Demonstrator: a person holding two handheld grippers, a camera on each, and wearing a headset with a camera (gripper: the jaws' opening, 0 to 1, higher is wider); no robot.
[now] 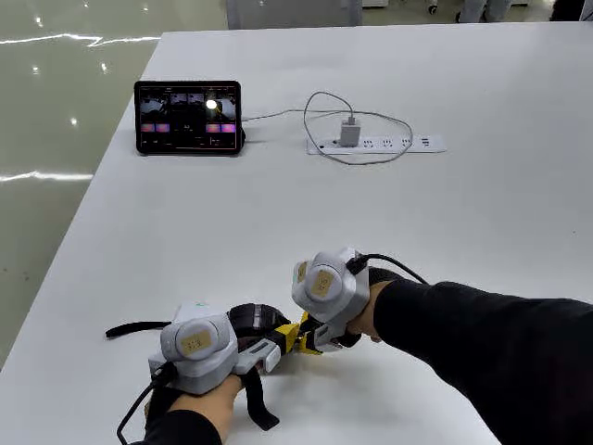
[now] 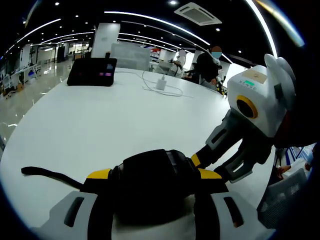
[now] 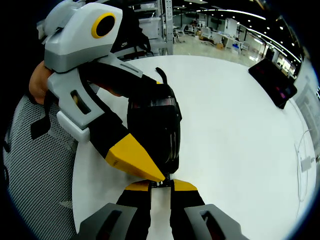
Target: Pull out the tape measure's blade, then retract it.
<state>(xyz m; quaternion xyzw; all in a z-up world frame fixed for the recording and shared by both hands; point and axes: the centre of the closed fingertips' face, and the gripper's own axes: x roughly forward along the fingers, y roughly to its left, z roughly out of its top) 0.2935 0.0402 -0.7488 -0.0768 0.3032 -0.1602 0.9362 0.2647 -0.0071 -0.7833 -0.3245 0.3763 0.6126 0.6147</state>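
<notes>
In the head view, the smooth white counter (image 1: pixel 445 213) carries a flat black tablet (image 1: pixel 188 117) and a white power strip (image 1: pixel 375 144) with a looping cable, both well back. Close to me, the left hand-held gripper (image 1: pixel 269 338) and the right hand-held gripper (image 1: pixel 300 341) meet nose to nose at the rounded black tape measure (image 1: pixel 257 318). A thin black strap (image 1: pixel 134 327) trails from it across the counter.

In the left gripper view, my yellow-tipped jaws press on both sides of the tape measure's case, clamping it. The case looks matte and ribbed. The right hand-held gripper's grey plastic jaws reach in from the right.

In the right gripper view, my jaws are almost together, pinching a small metal blade tab (image 3: pixel 162 183) that sits right against the case's mouth. One wedge-shaped yellow pad of the left hand-held gripper lies along the case.
</notes>
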